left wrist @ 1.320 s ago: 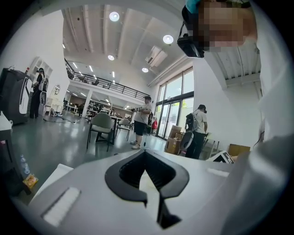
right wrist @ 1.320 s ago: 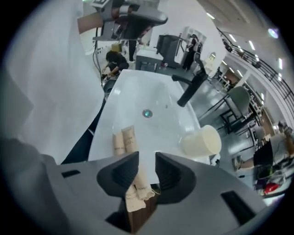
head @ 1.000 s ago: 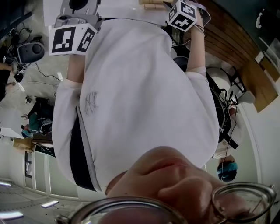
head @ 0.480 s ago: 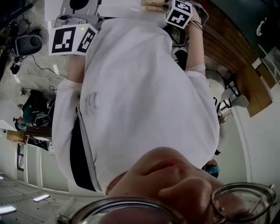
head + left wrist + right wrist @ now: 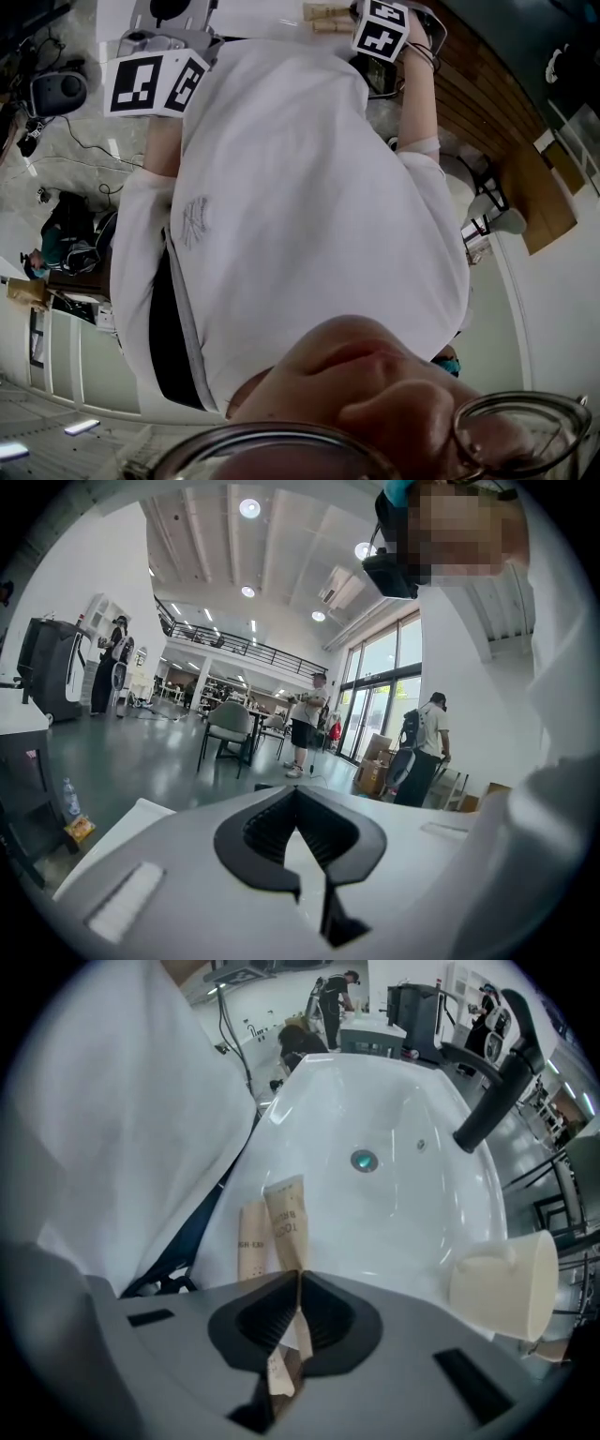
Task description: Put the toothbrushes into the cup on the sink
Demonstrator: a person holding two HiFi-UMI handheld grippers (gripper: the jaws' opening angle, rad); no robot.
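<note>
In the right gripper view my right gripper (image 5: pixel 299 1275) points down over the sink's near rim. Its jaws have just been closing and now pinch a tan paper-wrapped toothbrush (image 5: pixel 287 1227). A second wrapped toothbrush (image 5: pixel 251 1243) lies beside it on the rim. The cream cup (image 5: pixel 502 1283) stands to the right on the sink's edge. My left gripper (image 5: pixel 297 791) points out across the room, shut, with nothing in it. In the head view only the marker cubes show: the left cube (image 5: pixel 155 82) and the right cube (image 5: pixel 382 26), with the wrapped toothbrushes (image 5: pixel 328 13) beside the right one.
The white sink basin (image 5: pixel 375 1101) has a drain (image 5: pixel 364 1160) at its middle and a black faucet (image 5: pixel 497 1091) at its right. My white shirt (image 5: pixel 291 206) fills most of the head view. People and chairs stand far off in the hall.
The right gripper's marker cube has shifted slightly toward the picture's top left, next to the wrapped toothbrushes. The left cube has stayed in place.
</note>
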